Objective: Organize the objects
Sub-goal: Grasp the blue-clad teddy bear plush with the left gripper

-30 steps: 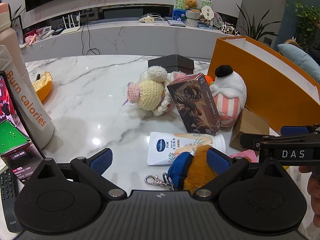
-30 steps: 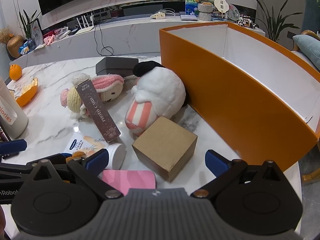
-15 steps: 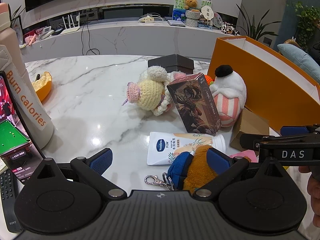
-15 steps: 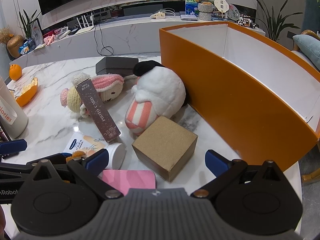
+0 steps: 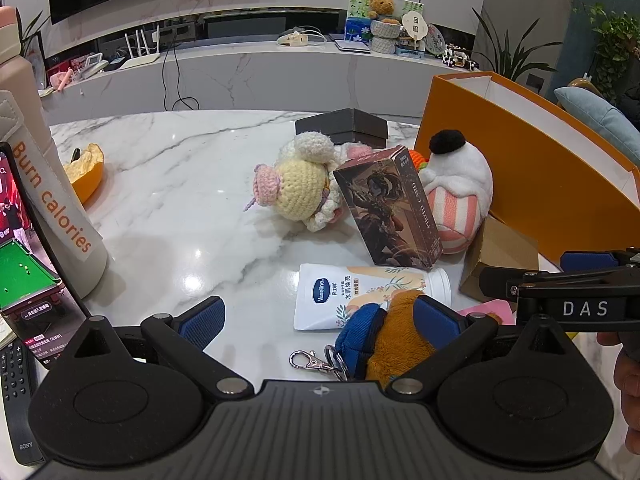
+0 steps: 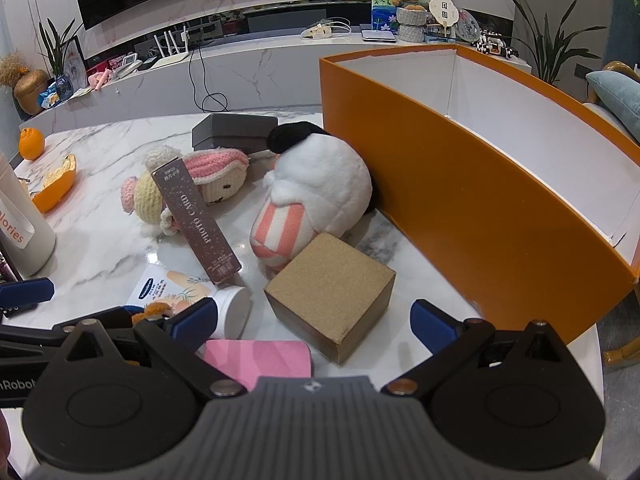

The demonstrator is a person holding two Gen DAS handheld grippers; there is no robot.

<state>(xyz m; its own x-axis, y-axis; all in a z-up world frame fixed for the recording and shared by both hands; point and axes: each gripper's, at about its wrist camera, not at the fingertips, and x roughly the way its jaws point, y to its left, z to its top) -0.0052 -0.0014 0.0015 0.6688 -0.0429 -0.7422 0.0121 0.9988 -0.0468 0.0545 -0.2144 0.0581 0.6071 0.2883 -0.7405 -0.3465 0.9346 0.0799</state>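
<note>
Two grippers in play, both wide apart and gripping nothing. Our left gripper (image 5: 316, 320) has the plush keychain (image 5: 394, 338) just inside its right pad, near edge of the marble table (image 5: 180, 184), partly lying on the Vaseline tube (image 5: 368, 290). Our right gripper (image 6: 314, 320) sits open over the cork-topped box (image 6: 332, 288) and the pink pad (image 6: 260, 356).

Handling, as we judge it:
- Keychain: light, soft, squashes under the pads. We'd pinch the brown body, not the metal clasp (image 5: 306, 360) — that looks slippery and would swing.
- Tube: light, pliable, glossy. Take it across the middle; a cap grip may slip.
- Photo card box (image 5: 390, 208): stiff card, light, leaning tilted against the striped plush (image 5: 460, 196). Grip across its narrow faces.
- Cork-topped box: rigid, likely the heaviest; it looks within the open span.

Orientation:
- Keychain runs left-right, clasp pointing left.
- Tube's long axis runs left-right, cap to the right, crimped end left.
- Card box's long axis runs up and tilted, top leaning far-left in the left wrist view.

Orange bin (image 6: 460, 200) is open-topped on the right — the likely drop spot.
</note>
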